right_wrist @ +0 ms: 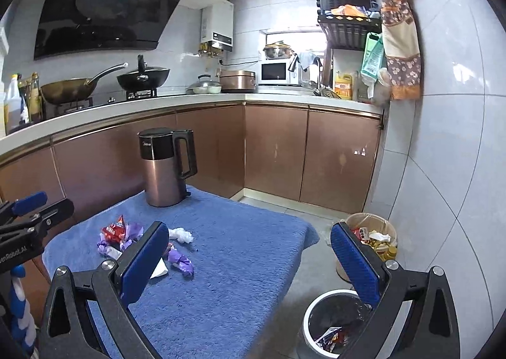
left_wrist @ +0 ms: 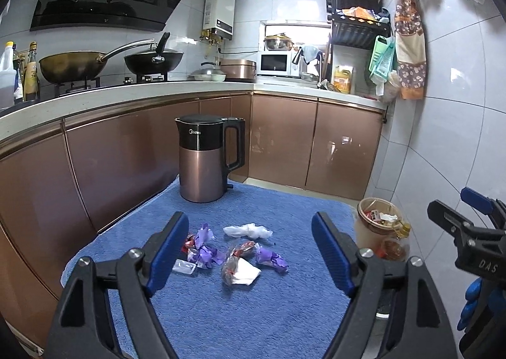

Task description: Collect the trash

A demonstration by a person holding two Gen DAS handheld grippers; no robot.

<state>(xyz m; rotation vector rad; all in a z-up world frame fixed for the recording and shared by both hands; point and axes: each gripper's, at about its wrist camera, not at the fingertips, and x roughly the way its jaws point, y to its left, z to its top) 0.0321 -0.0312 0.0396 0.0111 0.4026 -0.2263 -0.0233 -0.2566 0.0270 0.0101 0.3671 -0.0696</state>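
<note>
Scattered trash lies on a blue towel-covered table: purple wrappers, a crumpled white tissue, a clear and red wrapper on white paper and one more purple wrapper. My left gripper hovers just short of the pile, open and empty. My right gripper is open and empty too, over the table's right edge, with the purple wrapper and a red wrapper to its left. On the floor below it stands a white-rimmed bin with a black liner, holding a wrapper.
A copper and black kettle stands at the table's far edge. A tan bin full of rubbish sits on the floor by the tiled wall. Brown cabinets and a worktop with woks run along the left and back.
</note>
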